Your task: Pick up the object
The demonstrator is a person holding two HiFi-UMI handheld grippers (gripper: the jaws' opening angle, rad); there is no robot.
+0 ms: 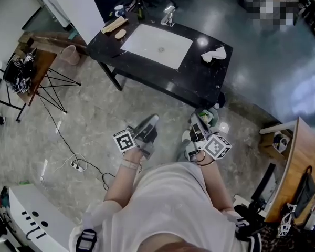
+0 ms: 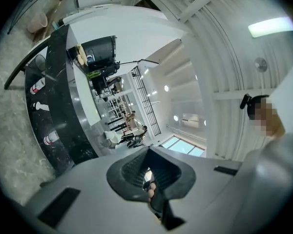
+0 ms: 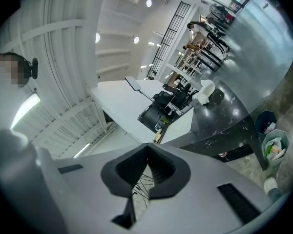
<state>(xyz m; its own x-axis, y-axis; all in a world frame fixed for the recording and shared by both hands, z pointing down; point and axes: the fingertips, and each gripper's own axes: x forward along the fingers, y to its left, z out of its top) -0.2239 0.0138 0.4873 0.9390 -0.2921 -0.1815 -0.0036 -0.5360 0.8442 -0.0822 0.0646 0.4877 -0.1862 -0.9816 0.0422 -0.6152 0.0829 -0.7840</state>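
Head view: left tool (image 1: 153, 119) and right tool (image 1: 197, 121) sit pressed together, empty, near the table (image 1: 199, 83); its white cloth (image 1: 213, 54) looks soft and light, best pinched at a raised fold.

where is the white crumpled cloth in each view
Head view: white cloth on the right end of the black counter, right of the white sink.
Left gripper view: cloth small, left of centre, at the counter's lower end.
Right gripper view: cloth right of centre, on the counter.
Shared landmark: the black counter.
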